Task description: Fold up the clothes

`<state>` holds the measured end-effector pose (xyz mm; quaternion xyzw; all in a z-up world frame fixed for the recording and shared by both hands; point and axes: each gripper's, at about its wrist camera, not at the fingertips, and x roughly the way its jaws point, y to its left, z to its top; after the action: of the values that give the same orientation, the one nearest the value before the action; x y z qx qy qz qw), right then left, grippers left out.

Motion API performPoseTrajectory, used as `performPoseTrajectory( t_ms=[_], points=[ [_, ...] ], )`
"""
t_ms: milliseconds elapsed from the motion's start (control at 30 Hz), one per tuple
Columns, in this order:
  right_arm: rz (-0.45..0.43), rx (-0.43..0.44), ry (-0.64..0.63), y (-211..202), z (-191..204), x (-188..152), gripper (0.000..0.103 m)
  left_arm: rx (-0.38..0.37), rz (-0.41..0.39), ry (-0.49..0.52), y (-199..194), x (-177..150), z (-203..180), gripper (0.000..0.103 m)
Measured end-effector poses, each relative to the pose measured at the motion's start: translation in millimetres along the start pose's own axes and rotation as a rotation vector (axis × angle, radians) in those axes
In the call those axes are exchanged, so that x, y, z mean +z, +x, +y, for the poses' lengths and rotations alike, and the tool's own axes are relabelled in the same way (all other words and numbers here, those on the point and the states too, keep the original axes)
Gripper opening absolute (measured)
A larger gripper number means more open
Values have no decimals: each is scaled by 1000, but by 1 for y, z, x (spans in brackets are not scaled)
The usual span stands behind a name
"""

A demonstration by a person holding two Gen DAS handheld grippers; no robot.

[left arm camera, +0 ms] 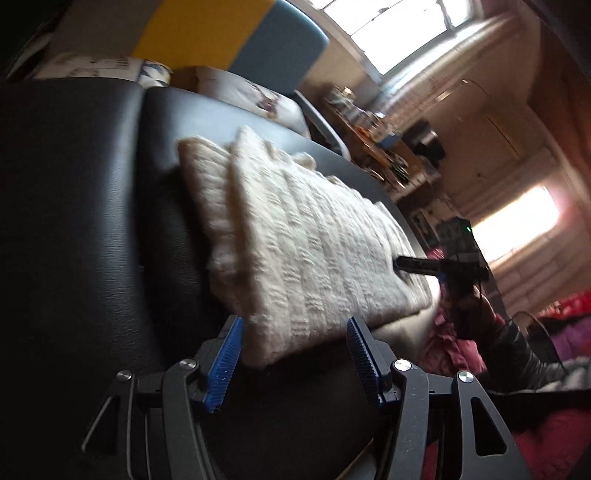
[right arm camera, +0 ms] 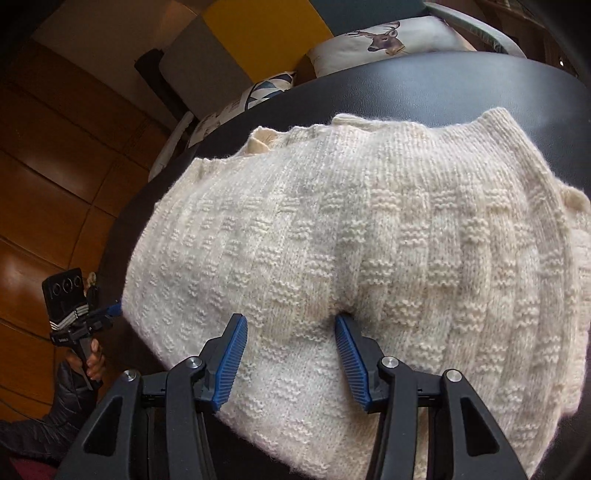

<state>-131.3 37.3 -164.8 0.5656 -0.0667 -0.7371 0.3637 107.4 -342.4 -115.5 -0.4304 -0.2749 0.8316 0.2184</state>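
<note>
Black leather-like surface (left arm camera: 85, 221) stretching ahead of tool, seam running through it. Beyond its far edge, printed cushions (left arm camera: 255, 96) leaning, one showing deer head (right arm camera: 384, 37). Yellow panel (left arm camera: 199, 33) and blue panel (left arm camera: 280, 44) standing behind cushions. Bright window (left arm camera: 402, 29) glowing far ahead to right, daylight washing pale wall (left arm camera: 491, 122). Cluttered shelf (left arm camera: 373, 147) sitting below window. Wooden panelling (right arm camera: 48, 177) filling left side in right wrist view.

A deer-print cushion (right arm camera: 384, 40) lies behind the black padded surface (right arm camera: 443, 85), near bright windows (left arm camera: 402, 33).
</note>
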Motion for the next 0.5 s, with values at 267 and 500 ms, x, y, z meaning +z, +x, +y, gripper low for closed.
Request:
performPoseTrajectory(
  t_ms=[267, 500],
  points=[
    [20, -61, -23, 10, 8, 3, 51, -158, 42, -19, 24, 18, 13, 58],
    [50, -82, -66, 11, 10, 1, 51, -136, 137, -18, 45, 8, 11, 7]
  ],
)
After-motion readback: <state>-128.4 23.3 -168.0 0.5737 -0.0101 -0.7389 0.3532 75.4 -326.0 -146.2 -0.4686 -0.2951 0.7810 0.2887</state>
